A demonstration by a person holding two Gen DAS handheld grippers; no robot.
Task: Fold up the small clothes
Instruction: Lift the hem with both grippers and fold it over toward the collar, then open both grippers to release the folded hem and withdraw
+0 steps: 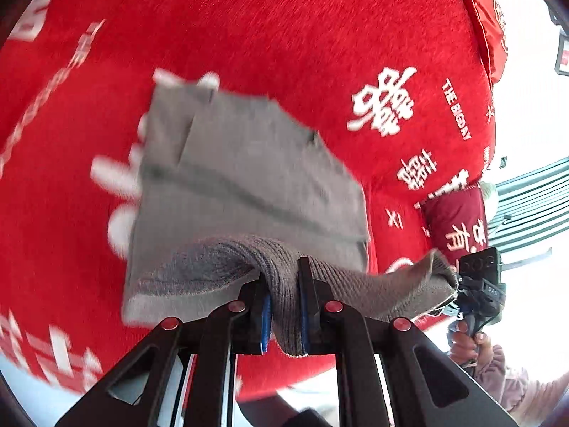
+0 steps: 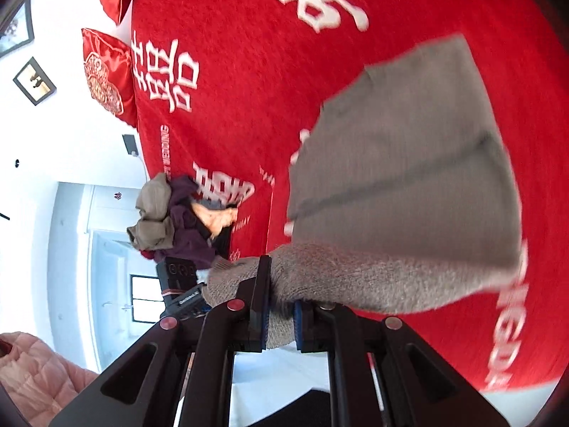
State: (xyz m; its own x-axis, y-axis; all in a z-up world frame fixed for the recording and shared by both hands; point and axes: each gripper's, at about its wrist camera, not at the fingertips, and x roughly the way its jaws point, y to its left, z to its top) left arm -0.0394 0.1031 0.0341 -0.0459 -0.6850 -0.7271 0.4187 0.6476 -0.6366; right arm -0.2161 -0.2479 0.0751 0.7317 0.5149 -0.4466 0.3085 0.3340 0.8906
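A grey knitted garment [image 1: 242, 185] hangs over the red bedspread [image 1: 284, 28], held up by both grippers along its near edge. My left gripper [image 1: 284, 315] is shut on a bunched fold of that edge. My right gripper [image 2: 279, 315] is shut on the same edge further along; the garment [image 2: 409, 163] drapes away from it, blurred. In the left wrist view the right gripper [image 1: 476, 284] shows at the garment's right corner. In the right wrist view the left gripper [image 2: 181, 284] shows at the left corner.
The red bedspread [image 2: 231, 106] carries white characters. A pile of other clothes [image 2: 177, 217] lies near its left edge. Red cushions [image 2: 103, 74] sit by the white wall. A dark red cloth [image 1: 458, 220] lies at the bed's right side.
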